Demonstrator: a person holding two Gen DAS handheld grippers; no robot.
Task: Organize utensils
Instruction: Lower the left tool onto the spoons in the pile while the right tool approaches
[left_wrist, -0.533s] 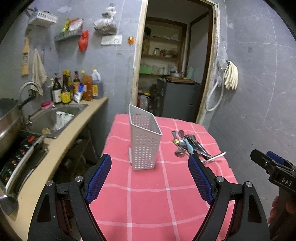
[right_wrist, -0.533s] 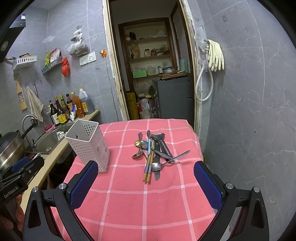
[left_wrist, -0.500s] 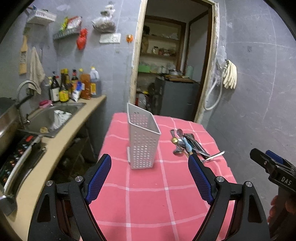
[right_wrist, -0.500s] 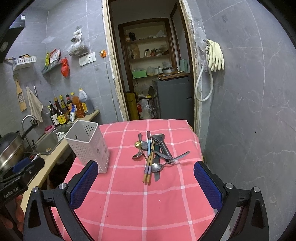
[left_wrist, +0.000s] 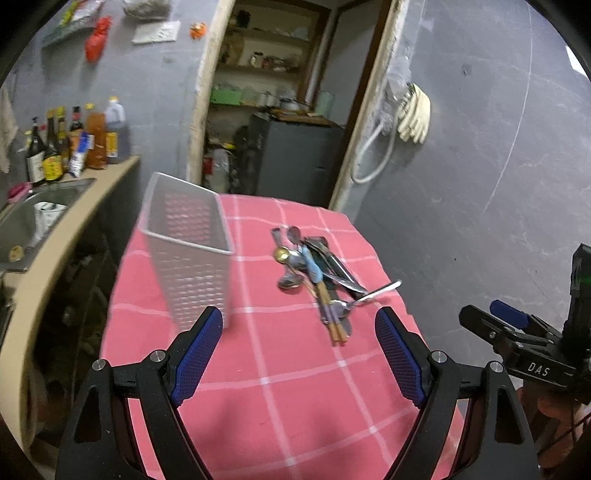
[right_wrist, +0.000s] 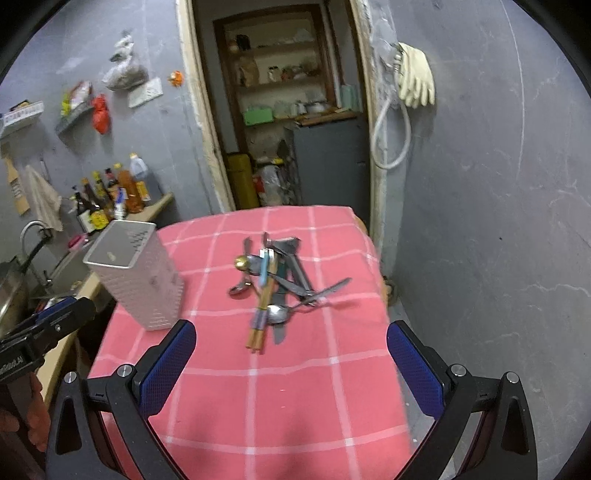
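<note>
Your left gripper and right gripper are both spread wide and empty — the utensil pile lies beside the white holder on the worktop.

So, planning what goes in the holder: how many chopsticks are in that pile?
2 visible: chopsticks lie side by side along the pile's near edge; more may be hidden underneath.

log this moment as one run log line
phase: approach | left gripper: open, empty | right gripper: open, empty | utensils: piled on tablecloth | holder: upright, empty
</note>
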